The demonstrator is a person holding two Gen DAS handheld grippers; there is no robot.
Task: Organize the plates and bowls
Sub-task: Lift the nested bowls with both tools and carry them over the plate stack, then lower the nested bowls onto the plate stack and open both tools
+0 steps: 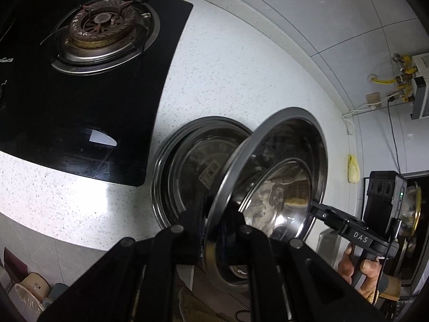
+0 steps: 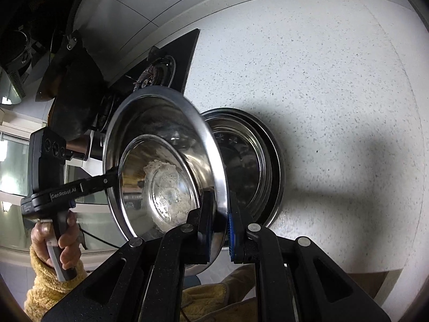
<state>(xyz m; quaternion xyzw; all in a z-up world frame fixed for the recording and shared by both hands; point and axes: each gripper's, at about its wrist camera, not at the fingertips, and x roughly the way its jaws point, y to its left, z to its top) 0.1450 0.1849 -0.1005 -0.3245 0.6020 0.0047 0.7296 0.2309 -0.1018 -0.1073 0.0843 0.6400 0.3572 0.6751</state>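
A steel bowl [image 1: 281, 166] is held tilted in the air between both grippers, over the counter's front edge. My left gripper [image 1: 211, 222] is shut on its near rim. My right gripper [image 2: 221, 214] is shut on the opposite rim of the same bowl [image 2: 161, 145]. Each gripper shows in the other's view, reaching the bowl's far rim: the right one [image 1: 316, 210] and the left one [image 2: 112, 177]. Behind the bowl, a stack of steel plates [image 1: 193, 161] lies flat on the white speckled counter [image 1: 228, 67]; it also shows in the right wrist view [image 2: 254, 161].
A black gas hob [image 1: 88, 80] with a burner lies to the left of the plates. A dark wok [image 2: 72, 96] stands on the hob's other burner. The tiled wall [image 1: 335, 26] runs behind the counter. A water heater and pipes [image 1: 413, 80] hang at far right.
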